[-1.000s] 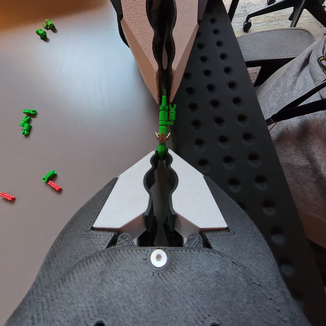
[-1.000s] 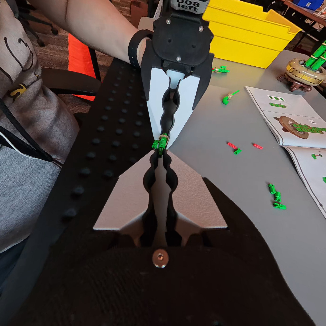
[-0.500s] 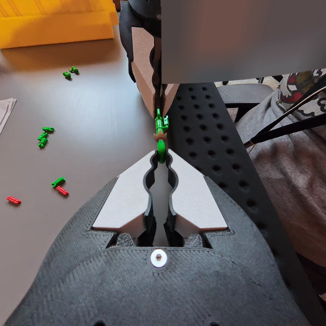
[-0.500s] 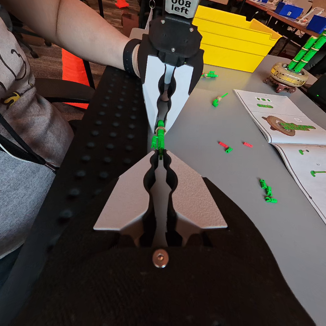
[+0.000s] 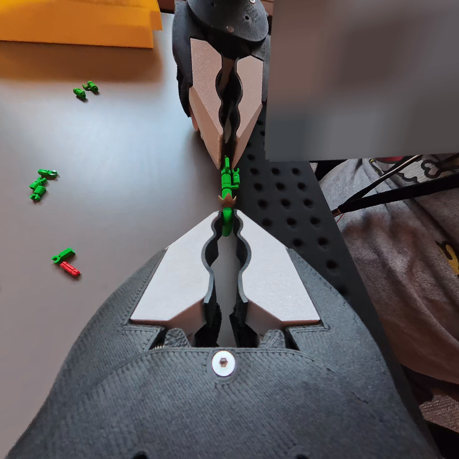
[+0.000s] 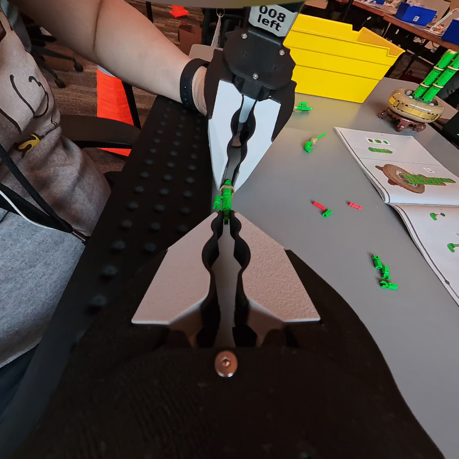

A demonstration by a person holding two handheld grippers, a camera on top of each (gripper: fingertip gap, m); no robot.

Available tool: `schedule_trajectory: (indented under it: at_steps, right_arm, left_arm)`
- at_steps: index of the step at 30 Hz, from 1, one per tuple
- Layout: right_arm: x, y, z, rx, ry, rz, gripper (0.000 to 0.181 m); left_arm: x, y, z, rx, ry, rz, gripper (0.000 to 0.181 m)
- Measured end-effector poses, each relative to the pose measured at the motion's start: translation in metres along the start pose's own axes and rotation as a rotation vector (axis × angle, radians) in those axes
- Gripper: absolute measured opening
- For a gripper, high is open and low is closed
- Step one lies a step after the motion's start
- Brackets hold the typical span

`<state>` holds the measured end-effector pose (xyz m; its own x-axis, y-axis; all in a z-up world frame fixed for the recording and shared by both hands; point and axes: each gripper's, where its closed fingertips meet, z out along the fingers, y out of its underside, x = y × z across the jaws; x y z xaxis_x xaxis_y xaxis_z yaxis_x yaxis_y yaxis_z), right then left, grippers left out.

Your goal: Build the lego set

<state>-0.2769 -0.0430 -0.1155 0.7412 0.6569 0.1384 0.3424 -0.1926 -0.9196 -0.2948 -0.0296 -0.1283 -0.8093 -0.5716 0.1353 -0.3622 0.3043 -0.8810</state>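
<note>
A thin green lego stem (image 5: 227, 183) with a tan collar (image 5: 226, 200) and a small side clip is held in the air between both grippers, over the table's near edge. My left gripper (image 5: 227, 218) is shut on the stem's curved green end. My right gripper (image 6: 226, 216) is shut on the thin opposite end (image 6: 226, 198). Each gripper faces the other, tip to tip: the right one shows in the left wrist view (image 5: 227, 159), the left one in the right wrist view (image 6: 227, 185).
The grey table (image 6: 298, 248) bears loose green pieces (image 6: 383, 272), red pins (image 6: 319, 205), another stem (image 6: 311, 144), an open instruction booklet (image 6: 397, 161), a bamboo model in a pot (image 6: 419, 104) and a yellow bin (image 6: 335, 62). A black perforated panel (image 6: 161, 186) lines the near edge. The tips of both grippers are at nearly the same place.
Both grippers stay shut on the stem. Both views have tilted up, so more of the far table and the yellow bin shows. In the right wrist view, more of the stem shows between the tips.
</note>
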Motion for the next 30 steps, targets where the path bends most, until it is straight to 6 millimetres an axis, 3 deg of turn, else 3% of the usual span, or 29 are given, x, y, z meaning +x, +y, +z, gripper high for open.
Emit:
schedule_trajectory:
  at_steps: [12, 18, 30]
  right_arm:
    - [0.002, 0.004, 0.003, -0.034, 0.015, 0.008, 0.004]
    - [-0.006, 0.019, 0.012, -0.150, -0.018, -0.041, 0.005]
    - [-0.001, 0.010, 0.007, -0.079, -0.009, 0.007, 0.004]
  left_arm:
    - [-0.006, 0.001, -0.001, -0.004, -0.025, -0.012, 0.005]
    - [-0.003, -0.004, -0.003, 0.031, -0.001, -0.025, 0.006]
    - [-0.004, 0.012, 0.004, -0.079, -0.052, 0.042, 0.006]
